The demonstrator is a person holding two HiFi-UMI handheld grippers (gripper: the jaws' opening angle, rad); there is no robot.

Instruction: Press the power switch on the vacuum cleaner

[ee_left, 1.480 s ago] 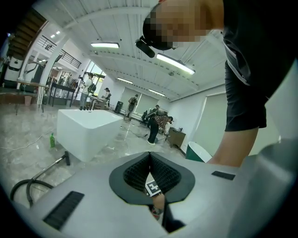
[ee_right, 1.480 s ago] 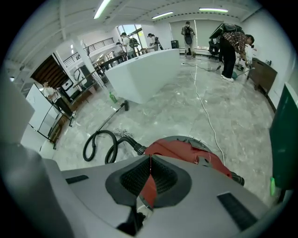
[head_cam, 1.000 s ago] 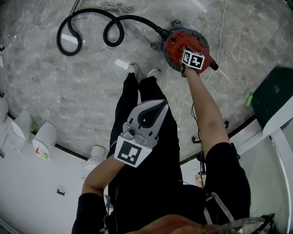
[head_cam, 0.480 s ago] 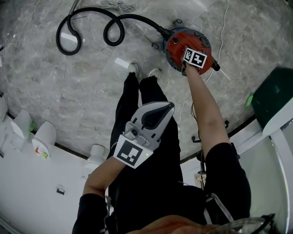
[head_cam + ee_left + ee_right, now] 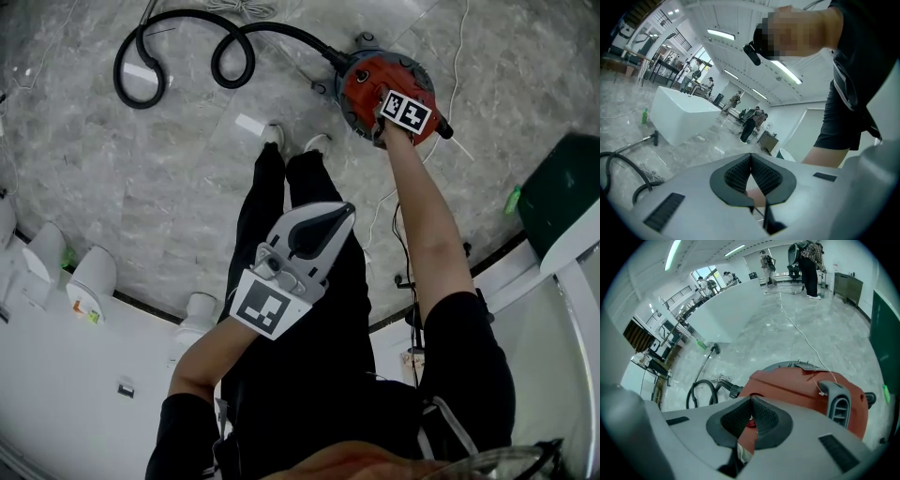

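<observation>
Right gripper (image 5: 751,405), jaws together, pointed at the red vacuum cleaner (image 5: 797,385) on grey marble floor (image 5: 150,197); white counter (image 5: 731,310) beyond. Left gripper (image 5: 750,159) likewise closed, empty.

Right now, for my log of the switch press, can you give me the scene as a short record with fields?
vacuum cleaner: red, round, on the grey floor, black hose attached
right gripper: shut, empty, tips down at the vacuum cleaner's red top
contact: a red round part shows just behind the tips; whether they touch it cannot be told
left gripper: shut, empty, held in front of the person's legs, away from the vacuum cleaner
</observation>
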